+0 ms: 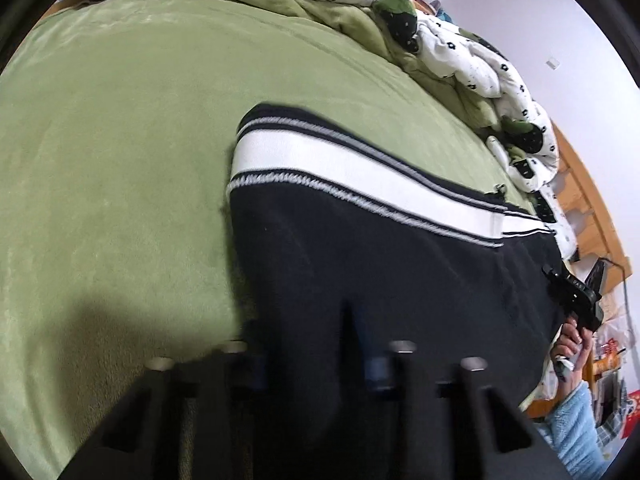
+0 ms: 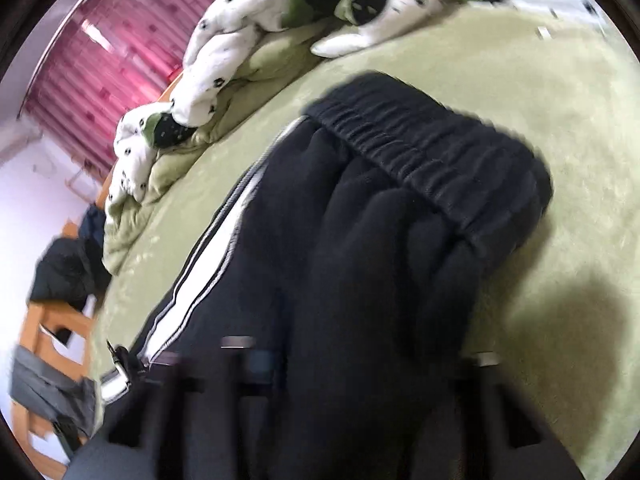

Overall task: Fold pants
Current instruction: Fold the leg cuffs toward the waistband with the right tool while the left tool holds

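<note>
Black pants (image 1: 400, 264) with a white side stripe (image 1: 340, 160) lie across the green bed sheet (image 1: 120, 160). My left gripper (image 1: 320, 364) is at the near edge of the cloth, shut on a pinched ridge of black fabric that rises between its fingers. In the right wrist view the gathered elastic waistband (image 2: 432, 152) lies ahead, and the pants (image 2: 360, 220) bunch up into my right gripper (image 2: 360, 360), which is shut on the fabric. The right gripper (image 1: 576, 296) also shows at the far right of the left wrist view, held by a hand (image 1: 572, 340).
A crumpled white and green quilt (image 1: 480, 60) is heaped along the far side of the bed (image 2: 224, 48). Beyond the bed are wooden furniture (image 1: 592, 200), dark clothes (image 2: 64, 268) and a pink curtain (image 2: 100, 60). A light blue sleeve (image 1: 576, 428) shows at lower right.
</note>
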Action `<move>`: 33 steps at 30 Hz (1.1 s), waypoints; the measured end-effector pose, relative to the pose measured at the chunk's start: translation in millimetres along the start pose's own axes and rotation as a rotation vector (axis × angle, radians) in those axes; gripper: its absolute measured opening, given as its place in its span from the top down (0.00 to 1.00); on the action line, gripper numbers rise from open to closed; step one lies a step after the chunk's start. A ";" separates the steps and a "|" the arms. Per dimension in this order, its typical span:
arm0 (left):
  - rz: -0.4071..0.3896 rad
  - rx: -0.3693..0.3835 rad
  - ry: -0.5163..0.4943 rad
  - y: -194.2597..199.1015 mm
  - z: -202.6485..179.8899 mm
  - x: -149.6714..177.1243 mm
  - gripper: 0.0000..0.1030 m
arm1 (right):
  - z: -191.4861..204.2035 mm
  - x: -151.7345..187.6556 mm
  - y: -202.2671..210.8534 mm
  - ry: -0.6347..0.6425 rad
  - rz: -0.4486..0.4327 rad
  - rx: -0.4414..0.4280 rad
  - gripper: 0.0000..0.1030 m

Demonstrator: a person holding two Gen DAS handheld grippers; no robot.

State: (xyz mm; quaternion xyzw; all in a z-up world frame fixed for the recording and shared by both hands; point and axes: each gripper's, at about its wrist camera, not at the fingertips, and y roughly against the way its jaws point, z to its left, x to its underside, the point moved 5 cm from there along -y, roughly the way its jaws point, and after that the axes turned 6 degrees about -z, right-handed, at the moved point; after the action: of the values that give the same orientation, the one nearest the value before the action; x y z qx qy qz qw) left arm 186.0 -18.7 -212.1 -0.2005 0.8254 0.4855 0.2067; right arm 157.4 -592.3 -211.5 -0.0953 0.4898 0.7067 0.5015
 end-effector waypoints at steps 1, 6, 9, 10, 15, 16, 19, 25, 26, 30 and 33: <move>-0.012 0.006 0.005 4.5 -2.8 -3.2 0.82 | 9.6 -2.4 5.9 0.039 -0.027 0.015 0.83; -0.108 0.067 0.026 37.9 -14.3 -24.6 0.88 | 97.5 -29.5 51.3 0.210 -0.209 0.028 0.86; -0.149 0.108 0.050 57.1 -8.4 -41.9 0.90 | 147.8 -45.1 72.4 0.259 -0.260 -0.005 0.86; -0.161 0.105 0.043 61.2 -9.0 -47.2 0.90 | 160.4 -47.8 77.1 0.274 -0.272 -0.014 0.86; -0.236 0.052 0.062 106.7 30.5 -82.0 0.91 | 248.4 -54.0 100.6 0.341 -0.298 -0.132 0.86; -0.247 0.040 0.063 114.1 39.0 -86.8 0.91 | 258.0 -51.3 101.9 0.346 -0.299 -0.152 0.86; -0.269 -0.054 0.042 144.0 82.8 -99.3 0.90 | 297.4 -30.2 88.1 0.364 -0.275 -0.227 0.86; -0.139 -0.224 0.072 125.0 159.1 -69.6 0.82 | 295.5 46.0 0.7 0.411 -0.021 -0.185 0.84; -0.101 -0.251 0.096 115.1 172.5 -58.0 0.78 | 281.9 57.8 -15.5 0.398 0.026 -0.128 0.83; -0.069 -0.317 0.102 113.0 189.6 -28.2 0.41 | 224.9 82.7 -38.4 0.239 0.210 -0.080 0.71; -0.096 -0.342 0.105 131.1 186.4 -22.3 0.41 | 199.9 88.9 -11.9 0.157 0.240 -0.164 0.73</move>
State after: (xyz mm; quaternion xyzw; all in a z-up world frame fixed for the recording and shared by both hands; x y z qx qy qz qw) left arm 162.3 207.8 -188.5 -0.2971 0.7300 0.5971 0.1492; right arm 195.7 -379.9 -174.0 -0.1314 0.4761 0.7896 0.3641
